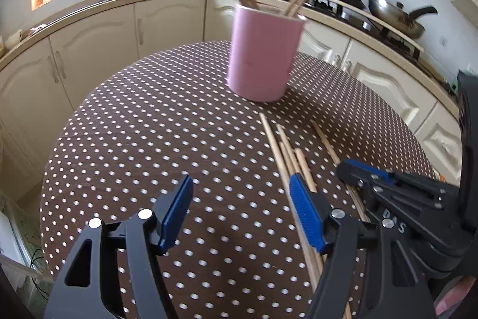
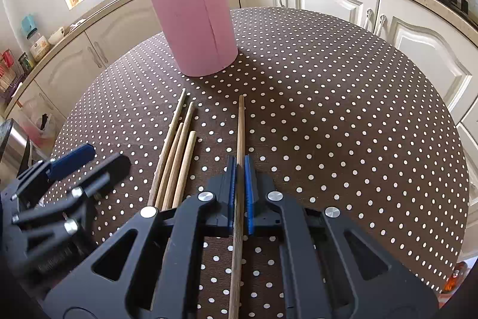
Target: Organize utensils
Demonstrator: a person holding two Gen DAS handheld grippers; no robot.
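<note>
We are pinching one chopstick in our right gripper, lengthwise for tipping into the pink holder beyond, while our left gripper is hovering spread beside four loose chopsticks on the table.

Round table w/ dotted cloth: pink cup, loose chopsticks.

- The left gripper has black, open-framed plastic arms with blue ribbed pads.
- Round silver screw heads mark its joints.
- The right gripper is built alike: black frame, blue pads, silver screws.
</note>
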